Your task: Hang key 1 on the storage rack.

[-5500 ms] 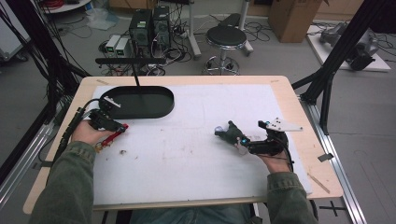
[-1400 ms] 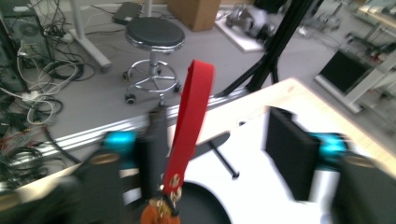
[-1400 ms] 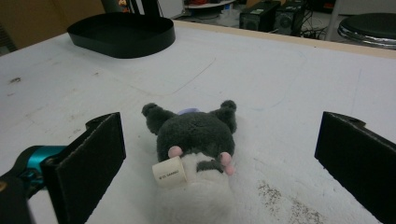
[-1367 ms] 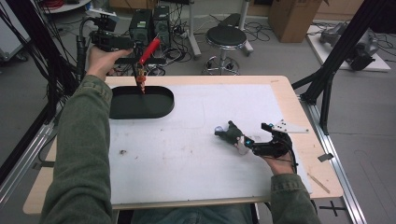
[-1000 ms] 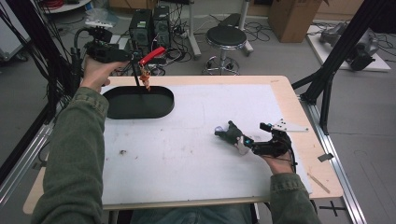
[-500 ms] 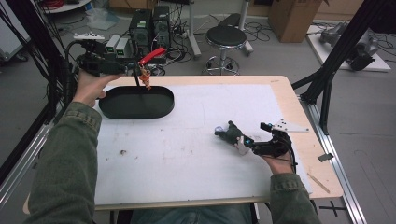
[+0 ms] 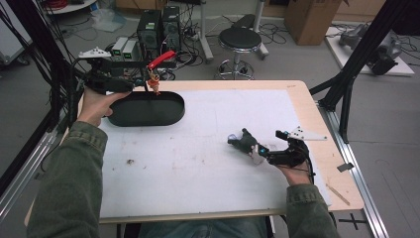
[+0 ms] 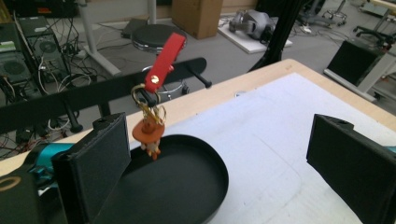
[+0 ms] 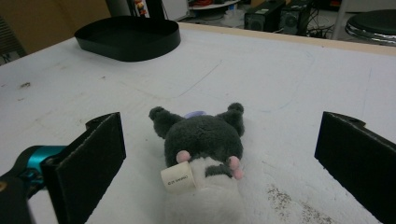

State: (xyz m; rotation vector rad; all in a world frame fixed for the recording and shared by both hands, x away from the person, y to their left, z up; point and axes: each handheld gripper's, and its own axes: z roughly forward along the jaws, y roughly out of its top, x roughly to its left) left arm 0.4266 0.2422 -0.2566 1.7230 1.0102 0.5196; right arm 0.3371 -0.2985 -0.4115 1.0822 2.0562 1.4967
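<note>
A red-strap keychain (image 7: 157, 64) with a small orange charm (image 8: 149, 133) hangs from a black horizontal bar (image 7: 124, 64) over the far rim of a black oval tray (image 7: 143, 111). My left gripper (image 7: 130, 85) is held up just left of the keychain. Its jaws are open and apart from the keychain (image 8: 163, 60), which hangs ahead of the left gripper (image 8: 222, 140). A dark grey plush toy (image 7: 242, 142) lies on the white mat. My right gripper (image 7: 257, 151) rests low behind it. In the right gripper view the plush (image 9: 203, 135) lies between the open jaws of the right gripper (image 9: 224, 130).
The white mat (image 7: 198, 163) covers a wooden table (image 7: 307, 109). Dark crumbs (image 7: 131, 161) lie on the mat's near left. Black frame posts (image 7: 356, 59) rise at the right edge. A round stool (image 7: 237, 39) and computer boxes (image 7: 158, 25) stand on the floor beyond.
The left gripper carried the keychain from the table up to the bar, let go of it there and drew back to the left. The right gripper and plush stayed still.
</note>
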